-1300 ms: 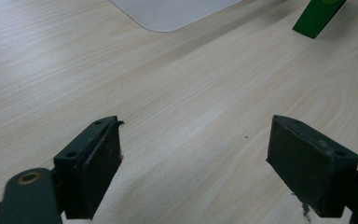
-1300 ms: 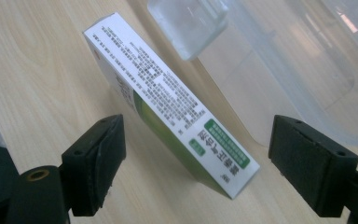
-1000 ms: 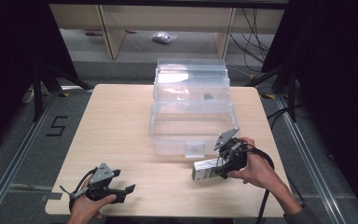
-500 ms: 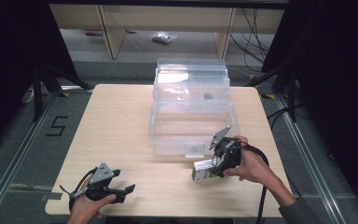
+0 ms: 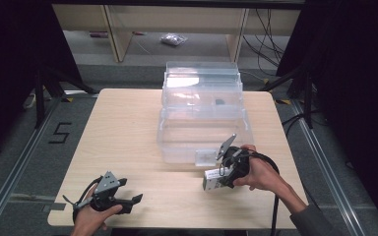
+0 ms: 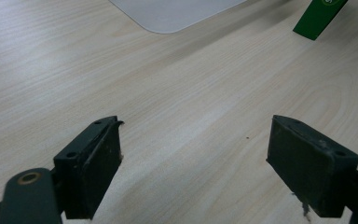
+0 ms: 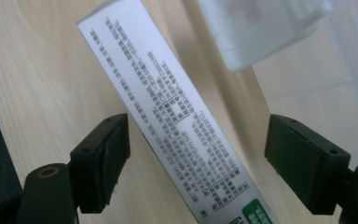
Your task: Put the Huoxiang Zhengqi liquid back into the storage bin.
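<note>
A large black "5" (image 5: 60, 133) is marked on the grey floor left of the table. Dense small print is carried on the white face of the box (image 7: 177, 121) lying between the right gripper's (image 7: 196, 163) spread fingers, nearer the left one; it is too small to be read. A green patch near its lower end is likewise illegible.

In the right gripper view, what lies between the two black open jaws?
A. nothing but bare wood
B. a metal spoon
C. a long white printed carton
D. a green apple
C: the long white printed carton lies slantwise between the right gripper's wide-open jaws.
</note>
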`<state>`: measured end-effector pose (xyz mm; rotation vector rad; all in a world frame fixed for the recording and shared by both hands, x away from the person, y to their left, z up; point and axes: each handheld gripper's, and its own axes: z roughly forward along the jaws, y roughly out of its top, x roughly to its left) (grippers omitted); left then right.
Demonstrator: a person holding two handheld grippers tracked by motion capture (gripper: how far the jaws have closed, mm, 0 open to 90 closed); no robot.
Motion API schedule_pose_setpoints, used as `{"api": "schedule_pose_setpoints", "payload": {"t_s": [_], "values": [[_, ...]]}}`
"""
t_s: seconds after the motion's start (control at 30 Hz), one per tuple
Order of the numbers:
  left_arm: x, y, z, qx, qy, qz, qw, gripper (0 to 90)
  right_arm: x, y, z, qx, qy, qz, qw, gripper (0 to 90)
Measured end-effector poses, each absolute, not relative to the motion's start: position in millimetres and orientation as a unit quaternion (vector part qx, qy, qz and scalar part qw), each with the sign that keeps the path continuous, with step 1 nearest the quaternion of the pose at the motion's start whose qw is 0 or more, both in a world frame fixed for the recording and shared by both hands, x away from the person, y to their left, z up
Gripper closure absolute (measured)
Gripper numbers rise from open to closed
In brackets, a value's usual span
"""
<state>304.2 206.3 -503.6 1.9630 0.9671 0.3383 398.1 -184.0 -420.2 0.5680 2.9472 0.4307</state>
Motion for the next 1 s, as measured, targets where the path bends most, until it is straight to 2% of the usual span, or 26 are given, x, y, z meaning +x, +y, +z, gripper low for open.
{"api": "schedule_pose_setpoints", "payload": {"t_s": [0.17,0.4,0.5,0.53,0.77,0.87,1.0], "values": [[304,206,-504,0.793,0.391,0.137,0.447,16.8,400,-183,-425,0.178,0.974,0.132,0.047,27.6],[304,207,-504,0.794,0.391,0.136,0.446,16.8,401,-179,-432,0.16,0.98,0.114,0.037,37.8],[304,206,-504,0.793,0.39,0.136,0.448,16.8,402,-178,-433,0.159,0.981,0.109,0.038,38.7],[304,206,-504,0.793,0.391,0.136,0.448,16.8,403,-178,-433,0.151,0.984,0.086,0.039,42.1],[304,206,-504,0.793,0.391,0.135,0.448,16.8,405,-178,-434,0.133,0.987,0.074,0.041,48.2],[304,206,-504,0.792,0.392,0.136,0.448,16.8,404,-176,-434,0.111,0.991,0.068,0.029,58.3],[304,207,-504,0.792,0.392,0.136,0.448,16.8,400,-173,-432,0.118,0.991,0.056,0.019,63.6]]}}
